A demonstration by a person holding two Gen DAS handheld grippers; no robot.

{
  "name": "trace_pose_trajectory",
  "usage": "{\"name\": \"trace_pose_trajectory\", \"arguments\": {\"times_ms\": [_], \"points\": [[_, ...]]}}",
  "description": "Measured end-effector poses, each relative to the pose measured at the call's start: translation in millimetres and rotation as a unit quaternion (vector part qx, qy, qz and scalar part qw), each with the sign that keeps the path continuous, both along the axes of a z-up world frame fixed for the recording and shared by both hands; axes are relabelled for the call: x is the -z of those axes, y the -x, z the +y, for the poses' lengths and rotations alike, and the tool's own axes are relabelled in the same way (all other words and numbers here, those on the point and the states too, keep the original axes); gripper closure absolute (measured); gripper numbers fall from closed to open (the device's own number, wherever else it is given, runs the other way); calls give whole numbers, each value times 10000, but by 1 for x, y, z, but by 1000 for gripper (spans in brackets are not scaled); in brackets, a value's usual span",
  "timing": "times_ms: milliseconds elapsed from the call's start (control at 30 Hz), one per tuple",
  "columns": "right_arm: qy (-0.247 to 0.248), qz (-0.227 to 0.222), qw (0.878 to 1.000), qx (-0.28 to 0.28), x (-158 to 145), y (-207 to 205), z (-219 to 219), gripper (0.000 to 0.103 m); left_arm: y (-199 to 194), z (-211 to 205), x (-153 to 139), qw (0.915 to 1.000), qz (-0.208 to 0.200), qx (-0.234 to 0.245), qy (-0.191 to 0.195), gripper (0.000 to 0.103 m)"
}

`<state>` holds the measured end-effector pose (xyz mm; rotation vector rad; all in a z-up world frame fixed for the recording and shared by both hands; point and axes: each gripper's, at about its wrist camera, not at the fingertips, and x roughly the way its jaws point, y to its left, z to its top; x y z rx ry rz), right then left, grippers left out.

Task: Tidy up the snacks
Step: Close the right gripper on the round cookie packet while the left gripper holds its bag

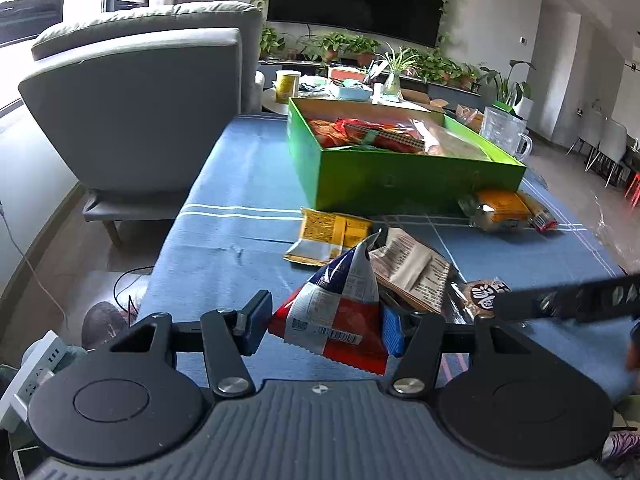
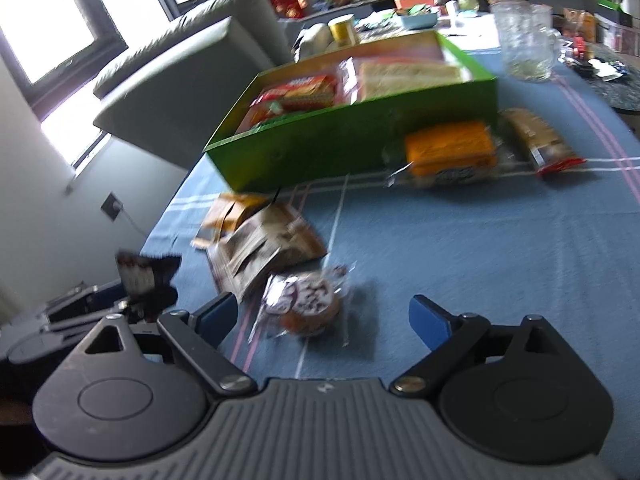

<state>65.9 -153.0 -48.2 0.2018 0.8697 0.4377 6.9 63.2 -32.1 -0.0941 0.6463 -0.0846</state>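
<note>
While the left gripper grasps a red-white-blue packet, the round wrapped cake lies just ahead between the released right gripper fingers (well short of the green box).

Both wrist views look down close over the blue tablecloth, sharing the green box.
</note>
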Motion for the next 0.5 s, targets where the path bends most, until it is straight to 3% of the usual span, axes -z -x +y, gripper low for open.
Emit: {"name": "trace_pose_trajectory", "arguments": {"times_ms": [400, 500], "points": [[590, -232, 9979, -94, 15, 0, 38, 5, 1, 7, 3, 10000, 29, -49, 73, 50], [959, -443, 9943, -128, 16, 2, 44, 22, 0, 7, 4, 9999, 49, -68, 80, 50]]}}
